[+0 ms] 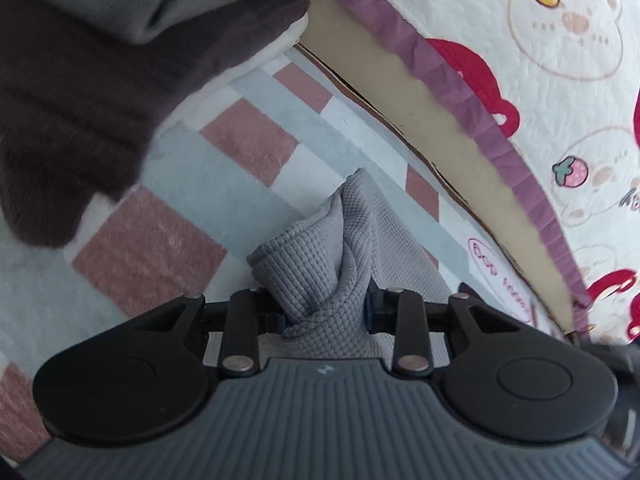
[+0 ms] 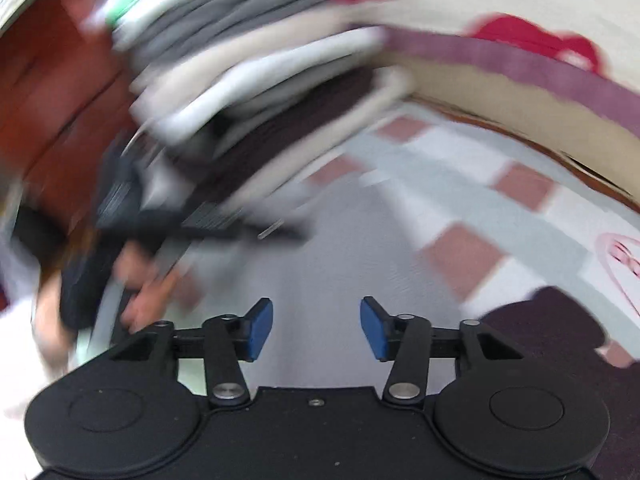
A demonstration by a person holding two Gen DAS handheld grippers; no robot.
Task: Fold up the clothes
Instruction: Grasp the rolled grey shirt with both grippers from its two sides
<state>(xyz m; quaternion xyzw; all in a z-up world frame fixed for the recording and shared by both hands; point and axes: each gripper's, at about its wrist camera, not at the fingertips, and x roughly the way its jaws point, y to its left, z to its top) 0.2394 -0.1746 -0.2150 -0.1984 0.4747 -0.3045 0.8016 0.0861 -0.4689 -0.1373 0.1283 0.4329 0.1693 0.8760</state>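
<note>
we see a big checked mat [image 1: 224,184] with pink, white and pale blue squares, and it fills most of both views. along its far side runs a bed cover [image 1: 560,60] with bunnies, strawberries and red shapes, and it has a purple edge [image 1: 460,92]. under that edge is a plain tan strip [image 1: 420,120].

at the far left of the mat is a pile of folded clothes [image 2: 260,76] in white, grey and dark layers. it is very blurry in the right view. in the left view a dark brown cloth [image 1: 80,120] from that side hangs close to the camera, over the mat.

the grey cloth [image 1: 320,264] has a bumpy waffle look. our left gripper [image 1: 326,312] has its jaws clenched on it, and a bunch of it sticks up past them, above the mat.

in the right view we see the left gripper [image 2: 160,220] as a dark blur, with a hand [image 2: 148,280] around it.

our right gripper [image 2: 317,328] has its jaws released. the blue pads [image 2: 260,330] stand apart with nothing between them, only the mat beyond. a dark cloth [image 2: 552,320] lies just to the right of it.
</note>
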